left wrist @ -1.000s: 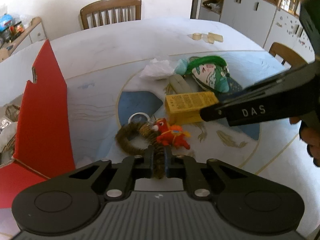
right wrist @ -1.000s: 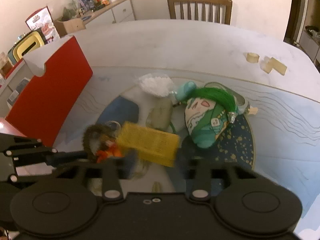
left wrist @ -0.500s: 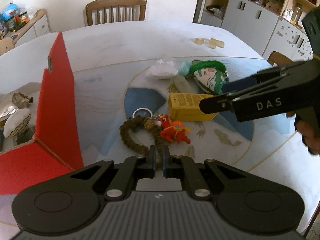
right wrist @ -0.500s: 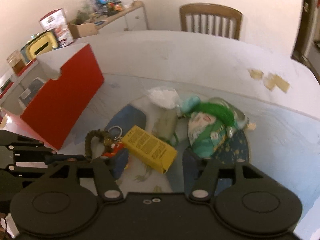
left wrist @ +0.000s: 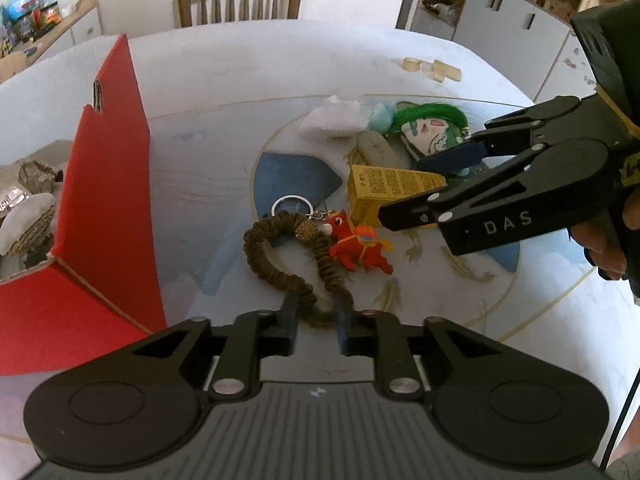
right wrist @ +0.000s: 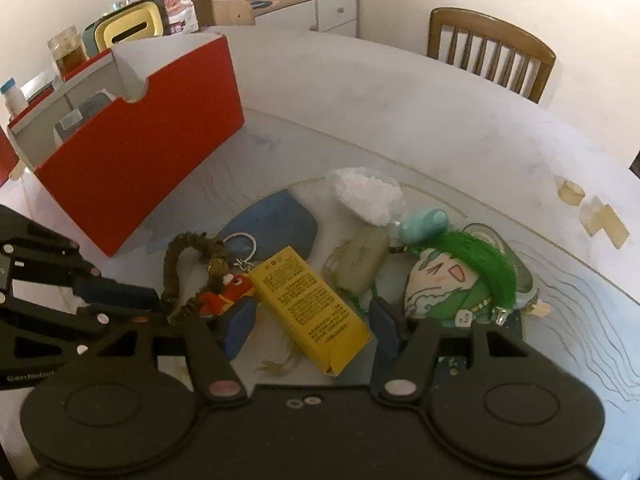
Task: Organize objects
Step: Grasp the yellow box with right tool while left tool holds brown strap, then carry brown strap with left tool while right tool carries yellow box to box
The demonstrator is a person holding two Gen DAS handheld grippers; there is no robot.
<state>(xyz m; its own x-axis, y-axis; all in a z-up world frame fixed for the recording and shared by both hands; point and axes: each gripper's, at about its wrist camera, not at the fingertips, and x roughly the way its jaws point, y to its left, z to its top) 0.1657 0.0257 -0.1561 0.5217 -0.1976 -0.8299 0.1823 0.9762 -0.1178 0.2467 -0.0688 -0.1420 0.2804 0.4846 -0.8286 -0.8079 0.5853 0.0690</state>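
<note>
Yellow box [right wrist: 310, 308] lies free between parted right fingers [right wrist: 236, 326] marked "DAS"; left fingers [left wrist: 290, 312] parted around brown cord [left wrist: 280, 272].

A round table [right wrist: 400, 92] under a pale cloth with blue patches holds a red box [right wrist: 152, 152] at its left. Near the middle lie a yellow carton [right wrist: 312, 304], a brown coiled keychain [left wrist: 280, 268] with a red toy [left wrist: 356, 246], a green-haired plush [right wrist: 460, 276] and crumpled white plastic [right wrist: 368, 194] (all close together).
</note>
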